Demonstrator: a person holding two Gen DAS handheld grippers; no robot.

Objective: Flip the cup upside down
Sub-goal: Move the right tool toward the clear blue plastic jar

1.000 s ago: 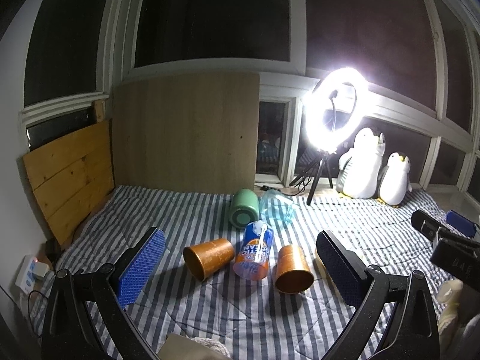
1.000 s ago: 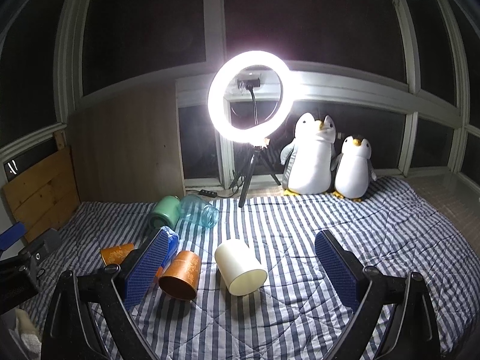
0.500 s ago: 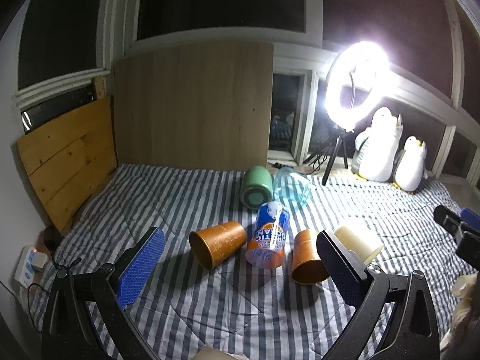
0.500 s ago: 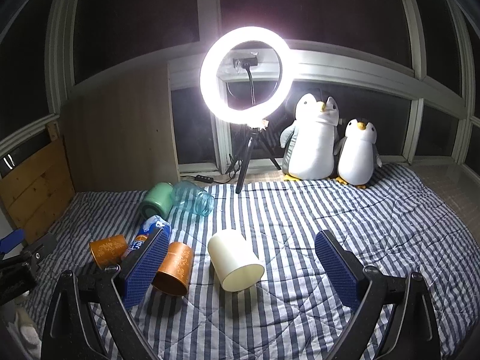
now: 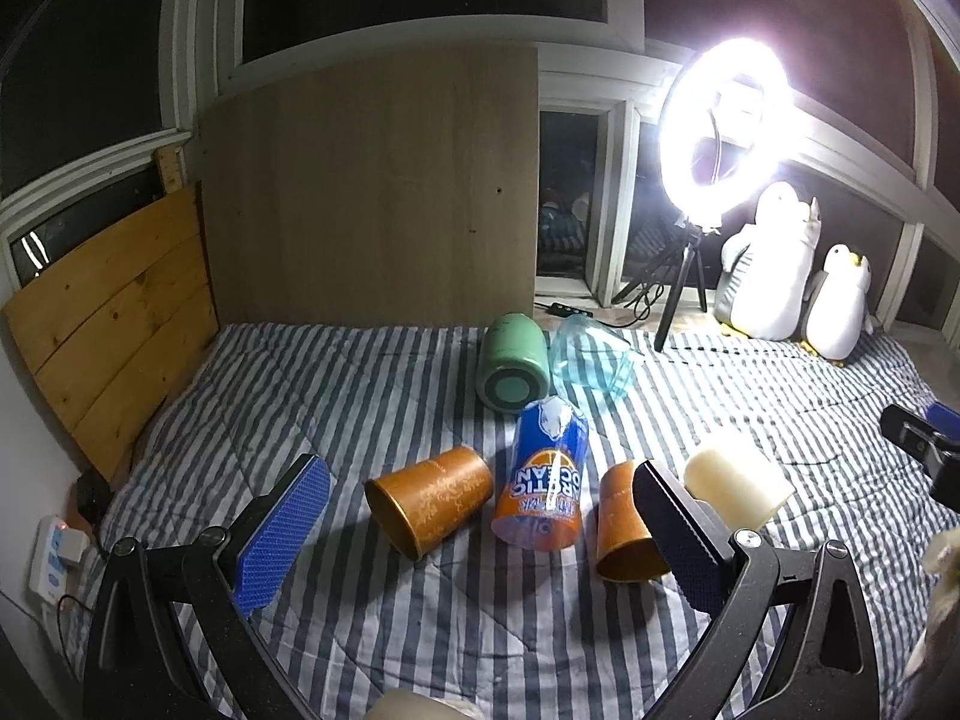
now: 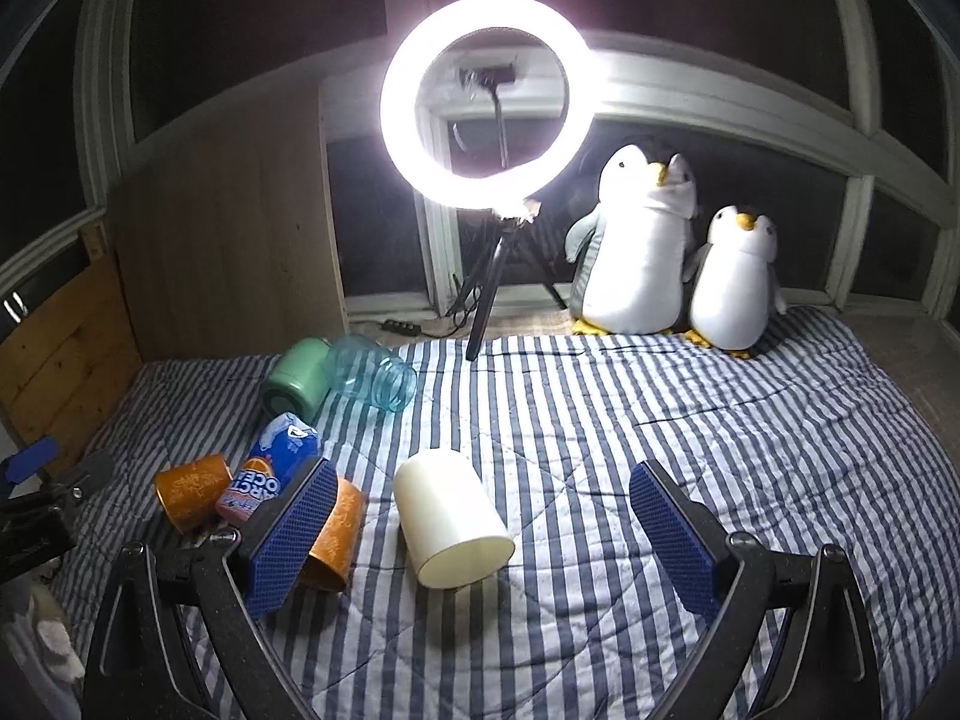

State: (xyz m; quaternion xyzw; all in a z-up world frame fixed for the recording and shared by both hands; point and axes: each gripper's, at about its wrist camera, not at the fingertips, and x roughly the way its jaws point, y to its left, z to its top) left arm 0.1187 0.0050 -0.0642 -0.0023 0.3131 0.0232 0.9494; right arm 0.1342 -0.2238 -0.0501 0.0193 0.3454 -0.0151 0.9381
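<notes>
Several cups lie on their sides on a striped bed. In the left wrist view an orange cup [image 5: 429,498], a blue and orange printed cup [image 5: 545,480], a second orange cup [image 5: 624,534] and a cream cup [image 5: 735,483] lie in a row; a green cup [image 5: 513,369] and a clear blue cup [image 5: 591,363] lie behind. My left gripper [image 5: 480,546] is open and empty above the orange cups. In the right wrist view the cream cup [image 6: 450,519] lies between the fingers of my right gripper [image 6: 480,546], which is open and empty above it.
A lit ring light on a tripod [image 6: 483,102] and two plush penguins [image 6: 642,252] stand at the bed's far edge by the windows. Wooden boards [image 5: 114,324] lean along the left side. A power strip [image 5: 54,552] lies at the left edge.
Both grippers have moved forward and lower over the bed, so the cups look larger. The cream cup has come into the left wrist view. No cup has moved.
</notes>
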